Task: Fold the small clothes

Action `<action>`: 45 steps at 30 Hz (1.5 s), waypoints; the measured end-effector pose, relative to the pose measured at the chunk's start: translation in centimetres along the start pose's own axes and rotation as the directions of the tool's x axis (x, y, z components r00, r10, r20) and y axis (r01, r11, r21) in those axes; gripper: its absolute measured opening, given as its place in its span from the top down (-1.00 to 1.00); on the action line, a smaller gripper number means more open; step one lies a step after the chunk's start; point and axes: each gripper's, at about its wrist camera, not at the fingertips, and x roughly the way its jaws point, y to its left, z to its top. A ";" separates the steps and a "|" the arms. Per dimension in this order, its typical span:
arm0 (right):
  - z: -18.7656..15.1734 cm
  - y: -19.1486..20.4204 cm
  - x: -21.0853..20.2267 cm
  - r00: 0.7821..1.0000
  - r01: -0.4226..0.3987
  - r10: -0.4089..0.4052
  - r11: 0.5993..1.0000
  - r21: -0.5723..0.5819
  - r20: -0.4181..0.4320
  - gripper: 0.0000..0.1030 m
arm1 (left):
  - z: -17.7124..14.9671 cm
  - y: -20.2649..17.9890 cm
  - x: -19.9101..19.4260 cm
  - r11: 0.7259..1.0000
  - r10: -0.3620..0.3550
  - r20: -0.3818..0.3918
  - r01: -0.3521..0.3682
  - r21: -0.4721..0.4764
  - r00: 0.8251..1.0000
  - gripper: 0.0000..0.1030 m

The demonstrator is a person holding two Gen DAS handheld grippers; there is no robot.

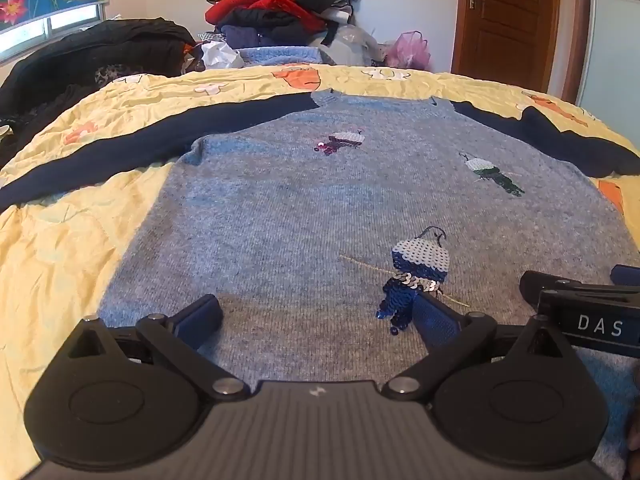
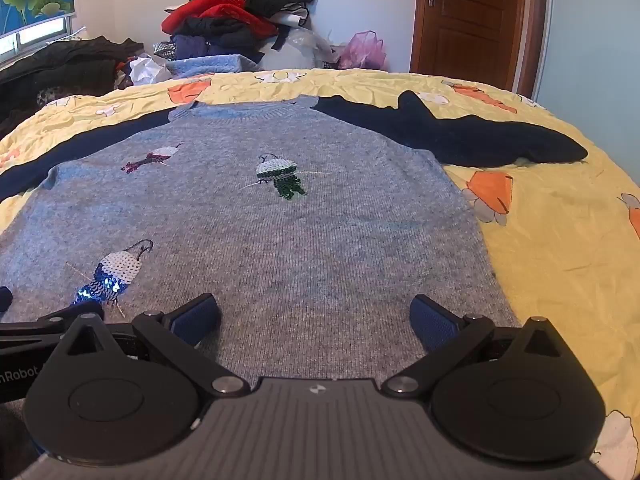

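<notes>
A grey sweater (image 1: 320, 216) with navy sleeves is being displayed flat across the yellow bedspread (image 2: 560, 248), collar toward the far edge. The left gripper (image 1: 318, 320) and right gripper (image 2: 316, 318) are being held wide apart over its near hem, nothing between the jaws. Bare bedspread is being left along both side edges. The hem is being hidden by the grippers.

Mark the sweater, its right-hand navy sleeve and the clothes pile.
sweater (image 2: 300, 240), right wrist view, grey knit body.
navy sleeve (image 2: 480, 140), right wrist view, mid-sleeve.
clothes pile (image 1: 280, 4), left wrist view, red garment.
</notes>
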 end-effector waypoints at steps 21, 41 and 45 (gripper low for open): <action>0.0 0.0 0.0 1.000 0.002 -0.002 1.000 -0.003 0.003 -1.00 | 0.0 0.0 0.0 1.000 -0.002 0.004 0.002 -0.006 1.000 -1.00; -0.1 0.1 -0.1 1.000 0.004 -0.004 1.000 -0.005 0.005 -1.00 | 0.1 -0.1 0.0 1.000 0.000 0.002 0.000 -0.007 1.000 -1.00; -0.1 0.2 -0.1 1.000 0.004 -0.004 1.000 -0.005 0.005 -1.00 | 0.1 -0.1 0.0 1.000 0.000 0.001 0.000 -0.008 1.000 -1.00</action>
